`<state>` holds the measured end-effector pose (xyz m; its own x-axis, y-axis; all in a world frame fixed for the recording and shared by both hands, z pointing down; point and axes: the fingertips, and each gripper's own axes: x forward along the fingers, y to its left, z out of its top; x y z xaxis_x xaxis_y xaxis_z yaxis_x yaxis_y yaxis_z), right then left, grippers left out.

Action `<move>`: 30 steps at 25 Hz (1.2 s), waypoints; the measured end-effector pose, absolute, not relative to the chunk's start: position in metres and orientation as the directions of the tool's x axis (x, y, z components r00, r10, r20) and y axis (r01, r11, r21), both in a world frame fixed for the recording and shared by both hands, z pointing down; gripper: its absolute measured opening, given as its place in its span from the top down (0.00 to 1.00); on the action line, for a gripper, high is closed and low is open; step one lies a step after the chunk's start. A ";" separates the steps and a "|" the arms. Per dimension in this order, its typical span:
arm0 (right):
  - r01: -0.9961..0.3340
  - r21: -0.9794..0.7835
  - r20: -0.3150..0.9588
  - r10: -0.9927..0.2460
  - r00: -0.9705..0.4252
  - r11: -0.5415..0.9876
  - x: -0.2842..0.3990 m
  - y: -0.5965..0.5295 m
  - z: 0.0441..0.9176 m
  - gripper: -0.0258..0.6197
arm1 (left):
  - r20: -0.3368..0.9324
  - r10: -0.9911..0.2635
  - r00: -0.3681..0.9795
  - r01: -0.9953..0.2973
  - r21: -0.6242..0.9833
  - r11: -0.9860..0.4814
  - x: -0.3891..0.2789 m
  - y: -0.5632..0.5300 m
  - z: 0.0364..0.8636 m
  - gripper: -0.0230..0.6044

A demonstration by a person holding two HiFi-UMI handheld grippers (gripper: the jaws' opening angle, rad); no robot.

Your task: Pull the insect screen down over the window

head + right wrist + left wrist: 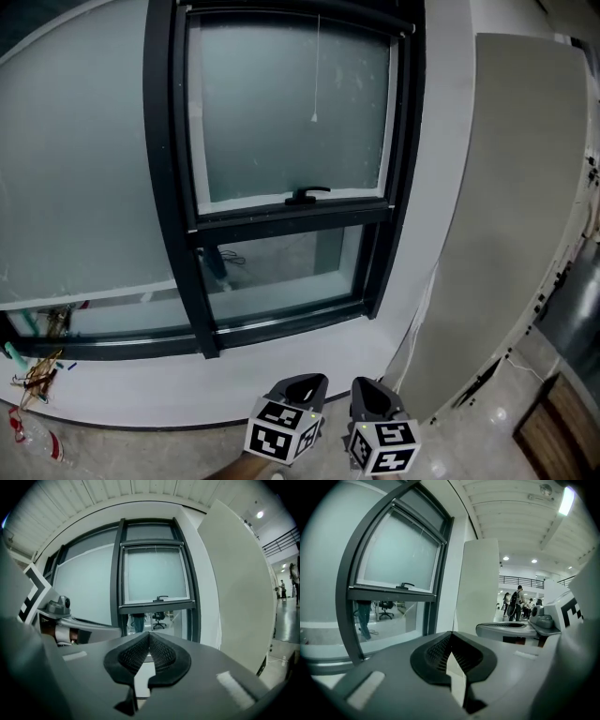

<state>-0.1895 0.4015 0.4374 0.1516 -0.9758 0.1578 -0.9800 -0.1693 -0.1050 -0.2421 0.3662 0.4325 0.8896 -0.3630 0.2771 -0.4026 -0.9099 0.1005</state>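
Note:
A dark-framed window [291,112] with a frosted sash fills the wall ahead. A black handle [307,195] sits on the sash's lower rail. A thin white pull cord [316,75] hangs from the top of the frame and ends in a small knob. My left gripper [303,383] and right gripper [368,390] are side by side at the bottom, well short of the window, both shut and empty. The left gripper view shows shut jaws [451,638] with the window [401,555] to the left. The right gripper [149,637] points at the window [154,573] and its handle [161,597].
A tall white panel [511,187] leans against the wall right of the window. A white sill [187,384] runs below the frame, with loose wires and small clutter [37,375] at its left end. Several people [515,604] stand far off in the hall.

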 end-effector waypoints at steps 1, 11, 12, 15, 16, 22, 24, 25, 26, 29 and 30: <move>-0.979 -0.106 0.163 -0.974 0.154 -0.173 -0.182 0.380 0.437 0.95 | 0.278 -0.357 0.892 -0.398 0.105 -0.911 -0.234 0.345 0.431 0.95; -0.985 -0.078 0.162 -0.976 0.142 -0.157 -0.138 0.158 0.414 0.95 | 0.258 -0.362 0.896 -0.403 0.129 -0.906 -0.193 0.132 0.417 0.95; -0.985 -0.077 0.159 -0.977 0.142 -0.156 -0.138 0.144 0.412 0.95 | 0.254 -0.366 0.895 -0.406 0.129 -0.905 -0.194 0.118 0.415 0.95; -0.986 -0.076 0.157 -0.978 0.136 -0.149 -0.143 0.111 0.411 0.95 | 0.250 -0.377 0.892 -0.417 0.130 -0.900 -0.200 0.083 0.414 0.95; -0.986 -0.075 0.156 -0.979 0.134 -0.147 -0.145 0.103 0.410 0.95 | 0.249 -0.381 0.891 -0.420 0.131 -0.898 -0.201 0.074 0.413 0.95; -0.988 -0.069 0.134 -0.983 0.125 -0.136 -0.143 0.068 0.400 0.95 | 0.214 -0.401 0.890 -0.430 0.108 -0.896 -0.202 0.038 0.396 0.95; -0.990 -0.064 0.125 -0.985 0.121 -0.130 -0.140 0.057 0.398 0.95 | 0.206 -0.407 0.890 -0.433 0.100 -0.896 -0.199 0.027 0.393 0.95; -0.990 -0.061 0.120 -0.986 0.117 -0.124 -0.138 0.050 0.396 0.95 | 0.202 -0.411 0.889 -0.435 0.098 -0.895 -0.197 0.021 0.392 0.95; -0.991 -0.057 0.115 -0.987 0.111 -0.118 -0.136 0.043 0.395 0.95 | 0.197 -0.415 0.888 -0.439 0.096 -0.893 -0.194 0.015 0.391 0.95; -0.994 -0.046 0.094 -0.991 0.092 -0.097 -0.124 0.023 0.392 0.95 | 0.182 -0.431 0.884 -0.451 0.088 -0.888 -0.182 -0.004 0.389 0.95; -0.995 -0.044 0.086 -0.993 0.085 -0.089 -0.118 0.015 0.391 0.95 | 0.179 -0.437 0.882 -0.456 0.082 -0.886 -0.176 -0.010 0.389 0.95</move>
